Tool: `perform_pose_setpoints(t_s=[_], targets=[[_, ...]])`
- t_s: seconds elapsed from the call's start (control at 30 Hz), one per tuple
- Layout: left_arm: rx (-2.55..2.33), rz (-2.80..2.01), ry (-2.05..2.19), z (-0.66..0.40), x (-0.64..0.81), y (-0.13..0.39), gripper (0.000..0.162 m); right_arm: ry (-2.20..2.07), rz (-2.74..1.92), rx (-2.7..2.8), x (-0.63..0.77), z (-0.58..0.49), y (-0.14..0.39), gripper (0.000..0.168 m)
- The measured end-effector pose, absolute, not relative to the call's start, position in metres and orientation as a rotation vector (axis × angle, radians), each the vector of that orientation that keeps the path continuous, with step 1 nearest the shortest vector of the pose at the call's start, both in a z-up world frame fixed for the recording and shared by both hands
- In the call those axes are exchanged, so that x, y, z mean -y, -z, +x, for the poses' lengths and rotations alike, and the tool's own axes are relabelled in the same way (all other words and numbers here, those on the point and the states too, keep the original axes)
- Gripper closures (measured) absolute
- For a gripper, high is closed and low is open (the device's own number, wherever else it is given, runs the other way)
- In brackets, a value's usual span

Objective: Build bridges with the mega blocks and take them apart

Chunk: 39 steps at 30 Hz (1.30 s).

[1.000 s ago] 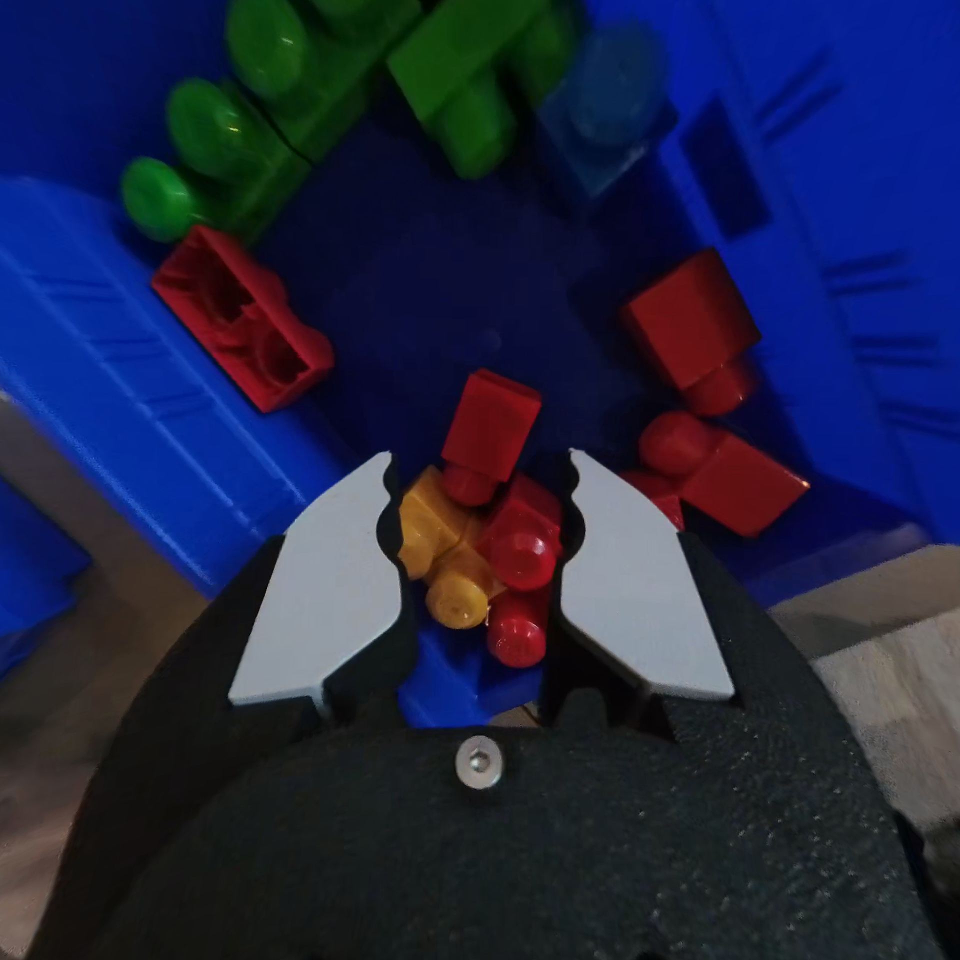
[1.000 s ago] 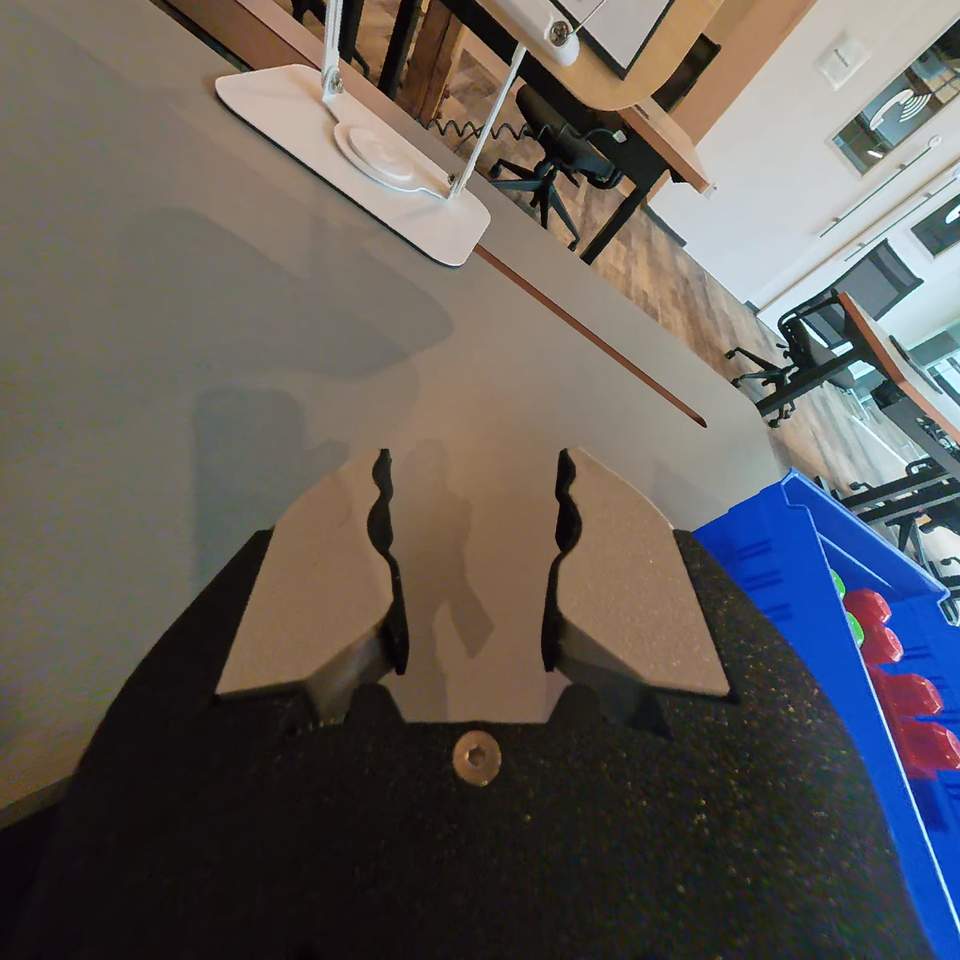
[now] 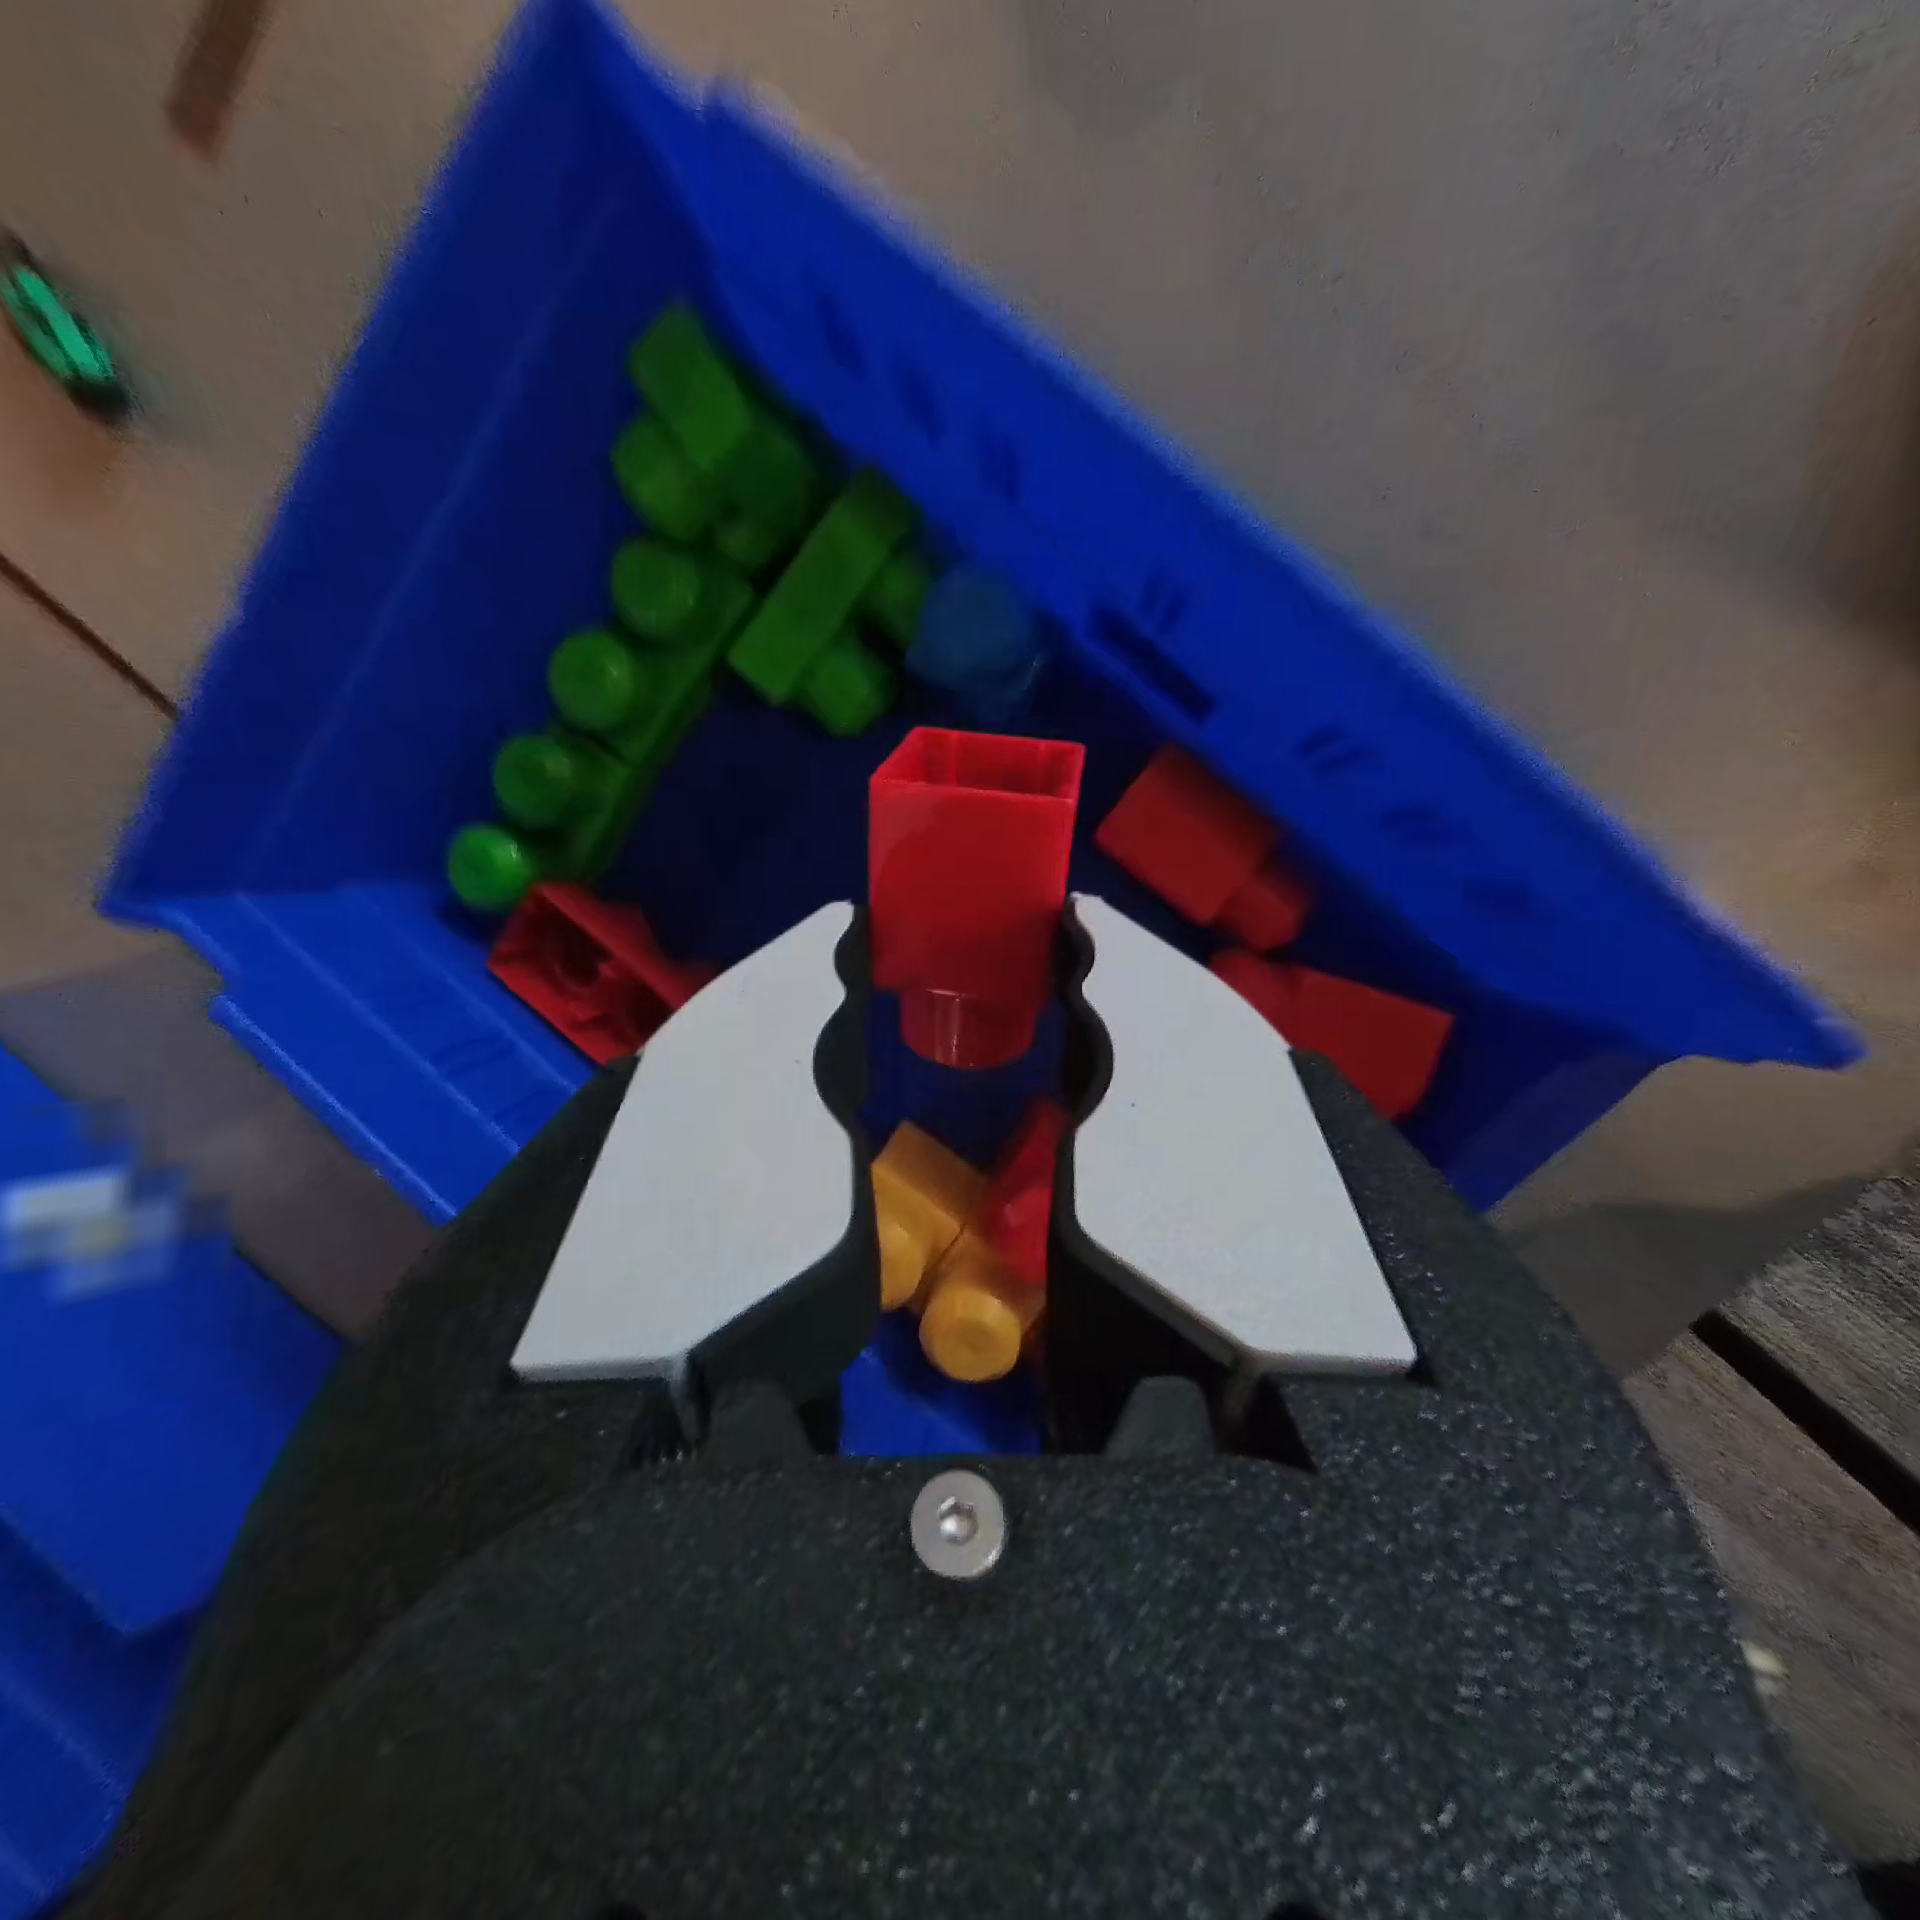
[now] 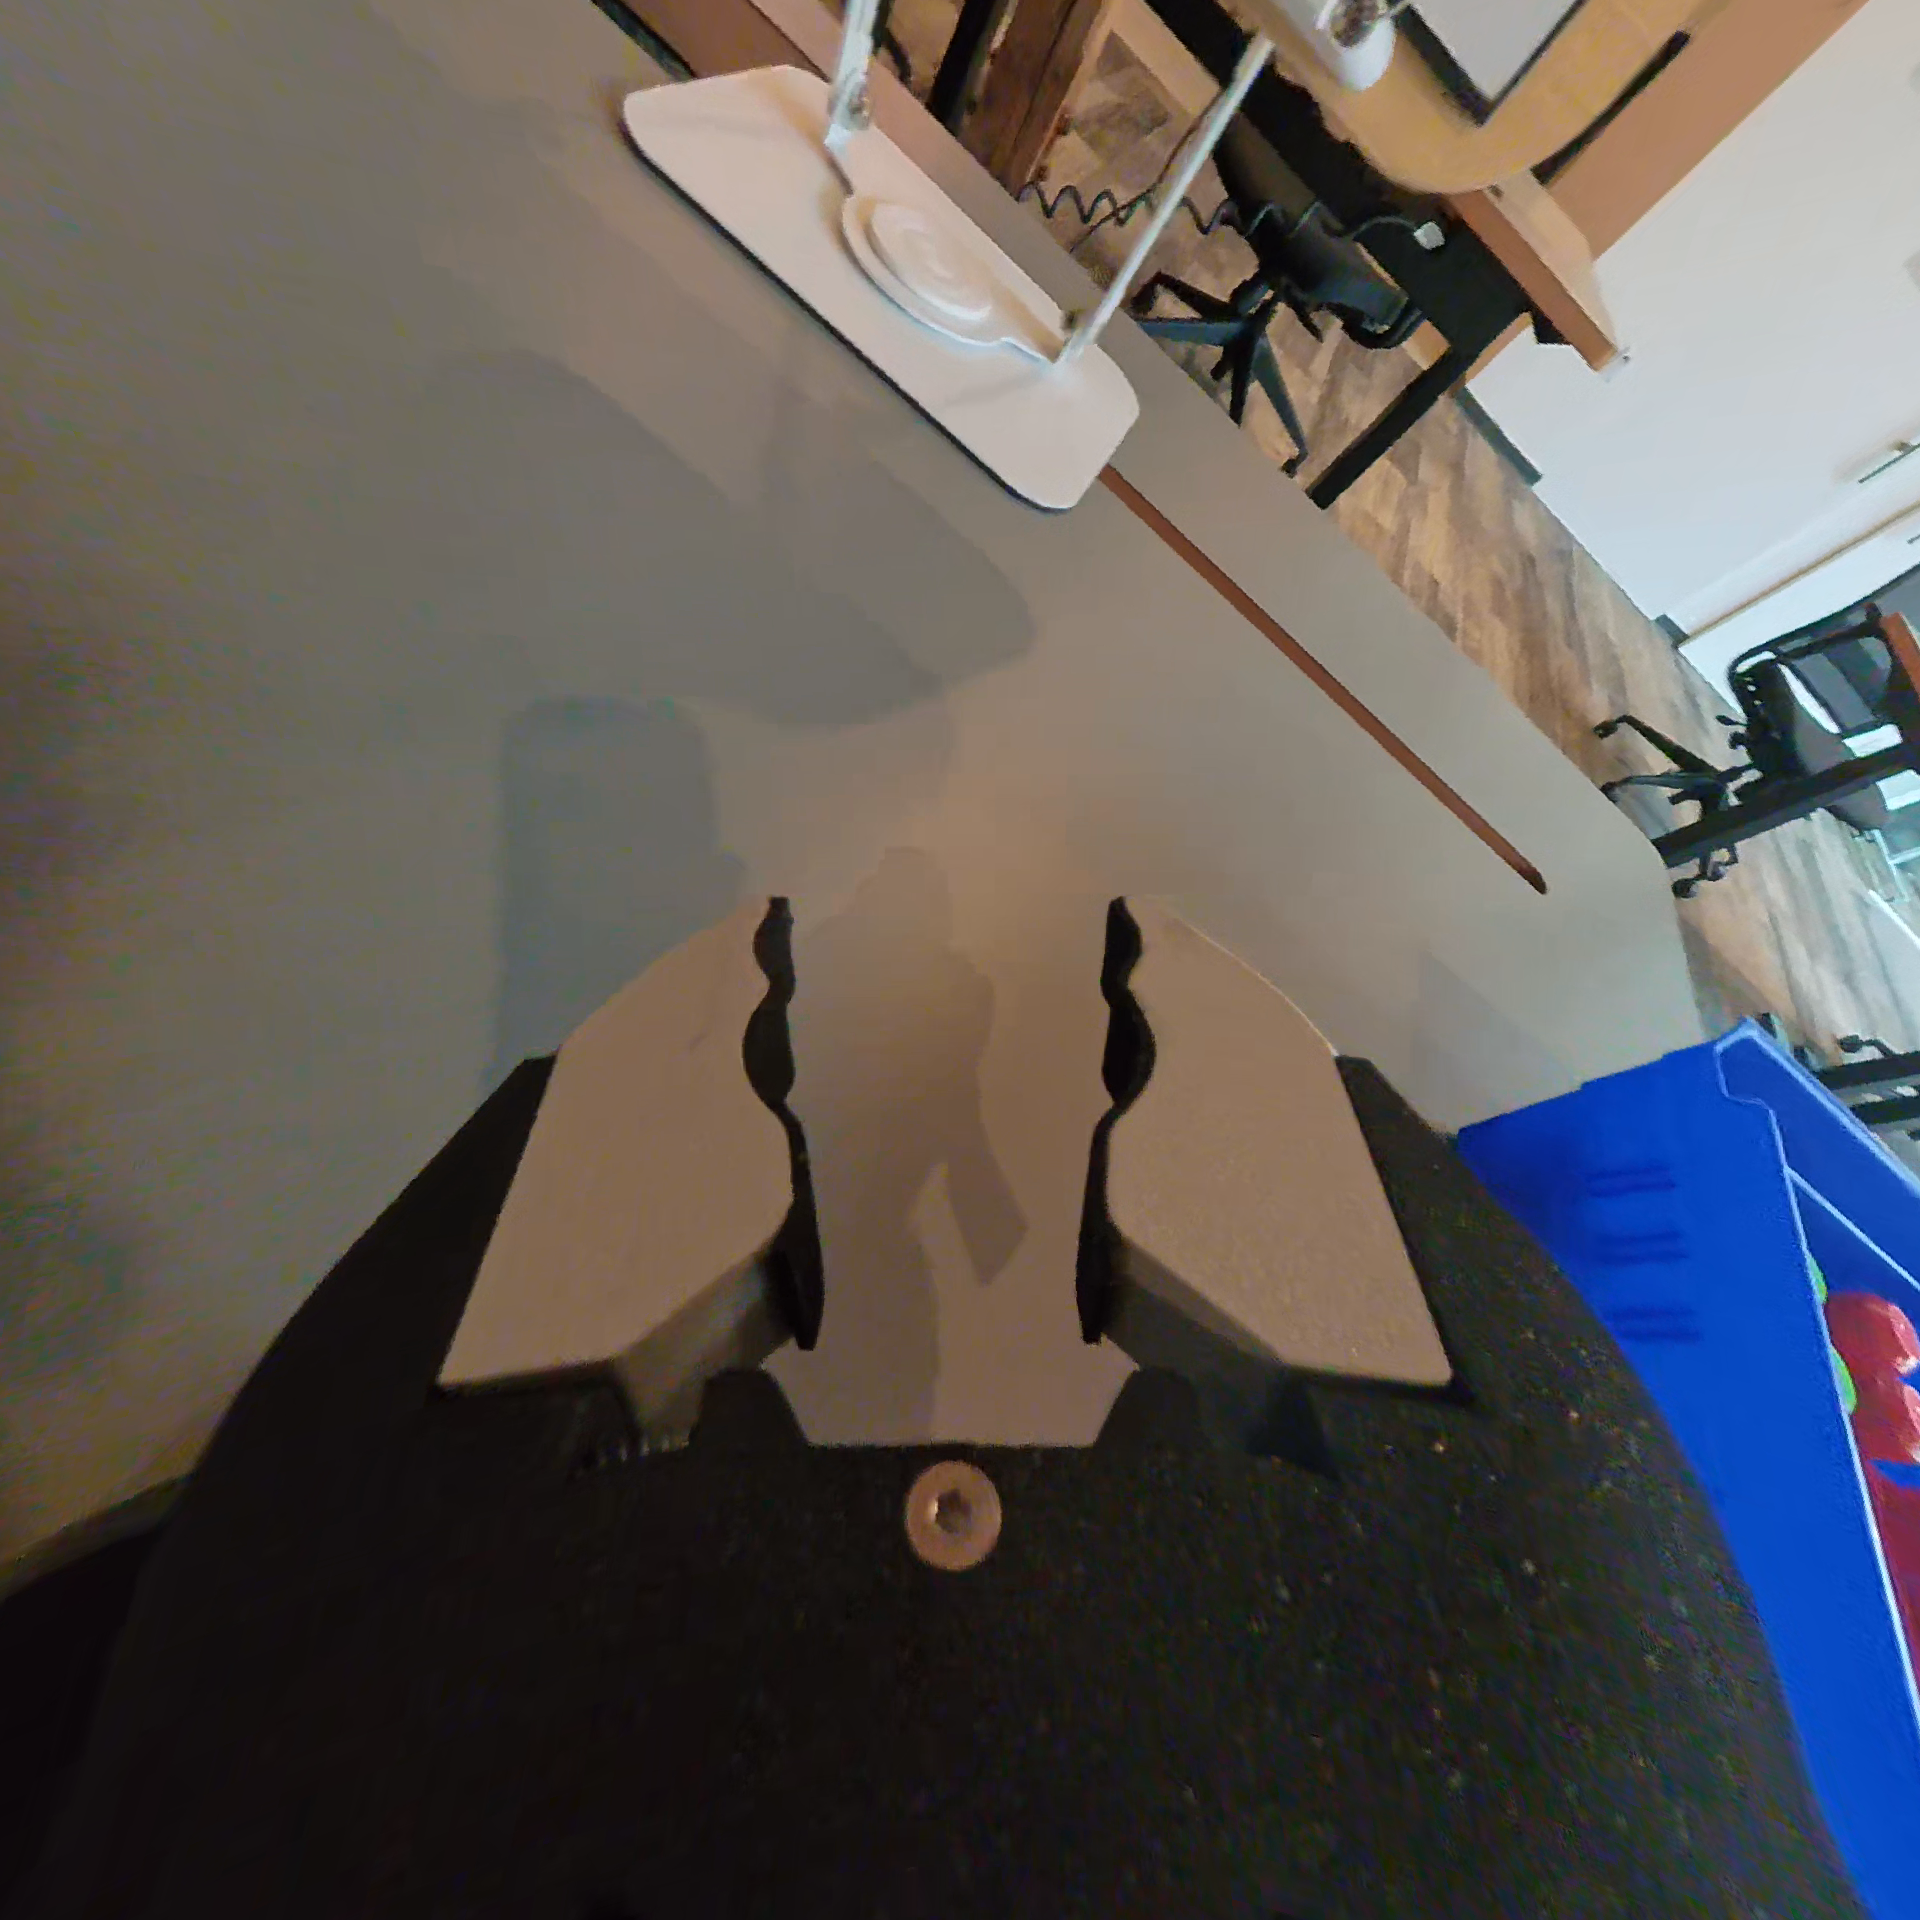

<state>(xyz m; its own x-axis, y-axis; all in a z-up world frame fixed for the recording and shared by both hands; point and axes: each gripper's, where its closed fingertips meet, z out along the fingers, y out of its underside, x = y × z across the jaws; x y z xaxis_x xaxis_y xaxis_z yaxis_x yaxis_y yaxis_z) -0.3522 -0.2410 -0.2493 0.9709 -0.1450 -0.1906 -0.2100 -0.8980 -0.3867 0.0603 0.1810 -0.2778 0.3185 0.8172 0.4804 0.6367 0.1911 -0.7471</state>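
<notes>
In the left wrist view my left gripper (image 3: 961, 940) is shut on a single-stud red block (image 3: 971, 868), held above the blue bin (image 3: 343, 582) with its hollow underside facing away. In the bin lie several green blocks (image 3: 665, 613), a blue block (image 3: 977, 634), more red blocks (image 3: 1195, 842) and a yellow block (image 3: 945, 1257). In the right wrist view my right gripper (image 4: 945, 925) is open and empty over the bare grey table (image 4: 312, 520). The blue bin's corner (image 4: 1683, 1226) shows at its right, with a red block (image 4: 1886, 1392) inside.
A white lamp base (image 4: 873, 270) stands at the table's far edge. Past it are wooden desks and office chairs (image 4: 1299, 281) on a wood floor. A second blue bin (image 3: 94, 1351) lies at the left of the left wrist view. The gap from one gripper's tips to the other's is roughly 60 cm.
My left gripper has shut on the red block and lifted it up out of the bin. My right gripper has shifted slightly and stays open.
</notes>
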Motion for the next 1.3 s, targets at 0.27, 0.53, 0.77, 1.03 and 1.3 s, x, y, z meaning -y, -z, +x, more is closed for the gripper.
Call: perform_pose_setpoints(t_s=[0.27, 0.53, 0.77, 1.03, 1.3], targets=[[-0.589, -2.373, -0.163, -0.263, 0.159, 0.185, 0.128, -0.442, -1.459, 1.598, -0.129, 0.041, 0.26, 0.112], [-0.823, -2.167, -0.063, -0.164, 0.09, 0.177, 0.128, -0.89, -1.24, 1.844, -0.04, 0.014, 0.209, 0.111], [-0.977, -2.126, 0.014, -0.096, 0.056, 0.199, 0.128, -0.998, -1.04, 1.976, 0.014, -0.012, 0.186, 0.109], [-1.066, -2.101, 0.058, -0.06, 0.038, 0.214, 0.128, -0.946, -1.017, 2.074, 0.033, -0.035, 0.204, 0.11], [-1.116, -2.086, 0.079, -0.044, 0.031, 0.22, 0.128, -0.91, -1.004, 2.097, 0.034, -0.043, 0.214, 0.132]])
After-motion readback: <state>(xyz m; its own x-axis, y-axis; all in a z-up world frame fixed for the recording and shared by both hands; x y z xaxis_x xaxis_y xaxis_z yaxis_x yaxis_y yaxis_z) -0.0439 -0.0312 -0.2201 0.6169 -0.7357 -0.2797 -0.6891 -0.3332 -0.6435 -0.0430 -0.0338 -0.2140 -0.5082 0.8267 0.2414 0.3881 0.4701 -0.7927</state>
